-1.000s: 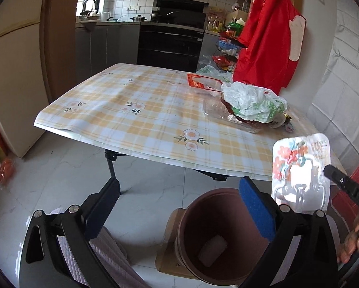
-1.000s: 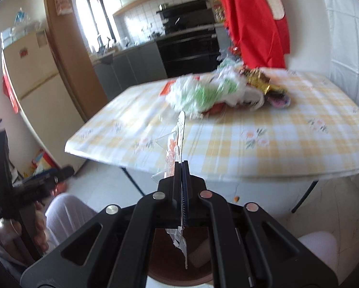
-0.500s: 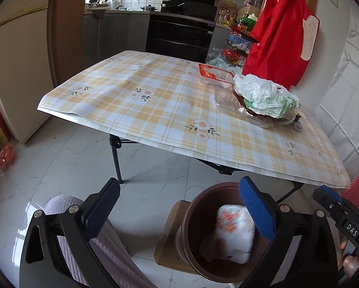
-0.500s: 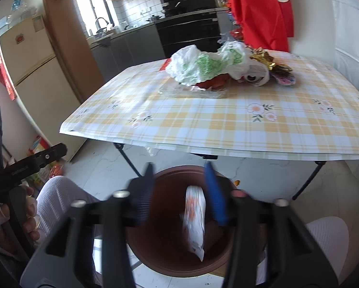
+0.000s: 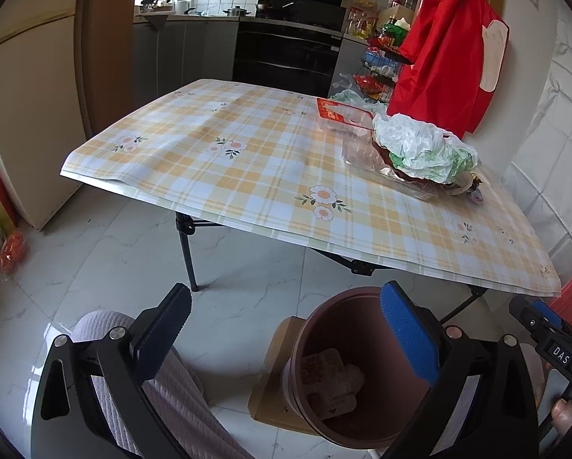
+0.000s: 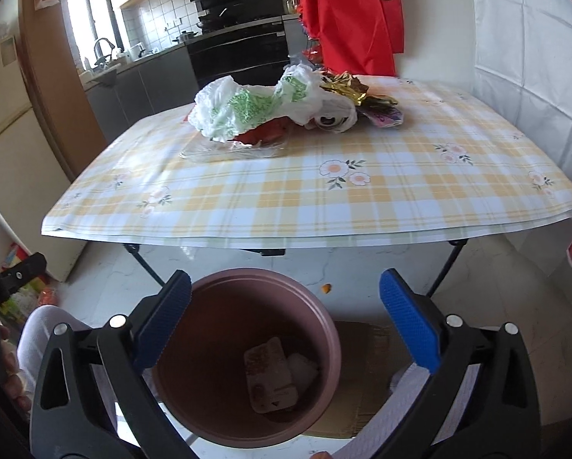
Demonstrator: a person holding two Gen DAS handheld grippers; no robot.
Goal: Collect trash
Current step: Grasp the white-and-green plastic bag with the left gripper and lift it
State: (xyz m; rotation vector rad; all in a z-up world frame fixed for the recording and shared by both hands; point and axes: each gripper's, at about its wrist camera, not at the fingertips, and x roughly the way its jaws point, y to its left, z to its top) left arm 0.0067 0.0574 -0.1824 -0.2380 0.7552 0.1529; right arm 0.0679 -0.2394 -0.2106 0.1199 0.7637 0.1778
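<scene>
The right gripper (image 6: 284,308) hangs directly over the brown bin (image 6: 326,319), its jaws opening wide with nothing between them; a flat wrapper (image 6: 270,380) lies at the bin's bottom below the fingers. The left gripper (image 5: 286,315) is spread apart and empty, with the bin under its right finger. Farther ahead of both, on the checked table (image 6: 324,206), sits the trash pile (image 6: 270,111).
</scene>
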